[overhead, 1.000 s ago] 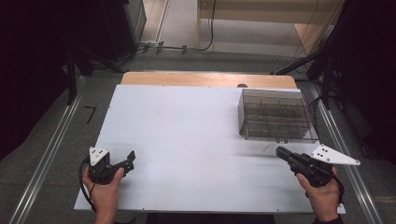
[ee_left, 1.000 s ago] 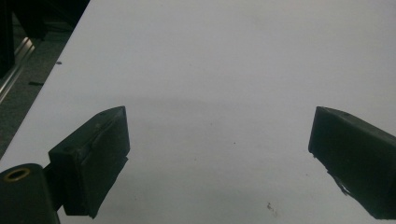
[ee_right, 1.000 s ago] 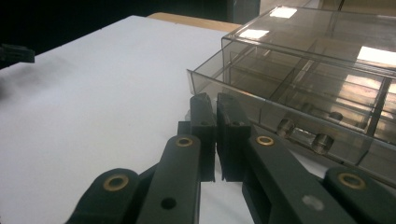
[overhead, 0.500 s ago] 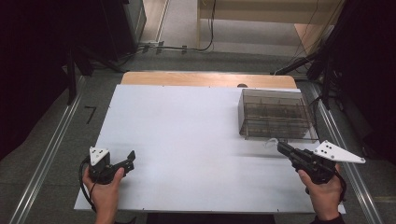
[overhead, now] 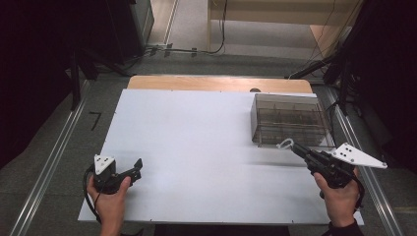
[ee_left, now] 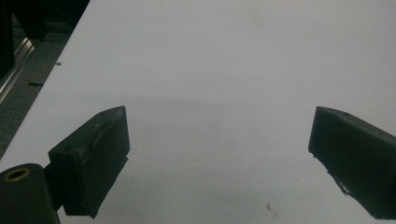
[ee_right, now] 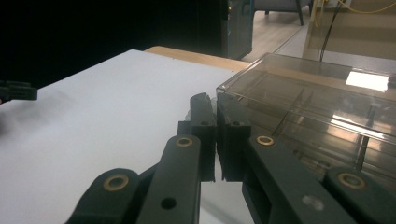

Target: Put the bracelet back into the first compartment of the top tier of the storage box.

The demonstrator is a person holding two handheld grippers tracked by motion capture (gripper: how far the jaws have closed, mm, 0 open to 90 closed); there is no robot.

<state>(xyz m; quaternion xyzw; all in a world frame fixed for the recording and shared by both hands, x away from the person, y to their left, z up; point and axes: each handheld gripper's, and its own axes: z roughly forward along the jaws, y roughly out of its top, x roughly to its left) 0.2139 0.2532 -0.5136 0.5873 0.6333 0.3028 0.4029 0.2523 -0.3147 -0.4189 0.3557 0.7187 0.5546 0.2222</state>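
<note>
A clear plastic compartment box [overhead: 287, 118] with its lid down sits at the table's right rear. My right gripper [overhead: 295, 147] is shut, with its tips at the box's near left corner. In the right gripper view the shut jaws [ee_right: 215, 105] sit against the box [ee_right: 317, 107]. A small pale curved piece [overhead: 285, 143] shows at those tips; whether it is gripped is unclear. My left gripper [overhead: 134, 169] rests low at the front left. Its jaws stand wide open [ee_left: 219, 126] over the bare white tabletop [ee_left: 224, 70], with nothing between them.
The white tabletop [overhead: 196, 137] lies on a wooden table whose edge [overhead: 216, 82] shows at the back. Metal rails [overhead: 54, 157] run along both sides. Dark equipment and cables stand beyond the table. The left gripper [ee_right: 16, 91] shows far off in the right gripper view.
My right gripper has moved forward and a little left, up to the box's near corner. The left gripper has stayed where it was, still open.
</note>
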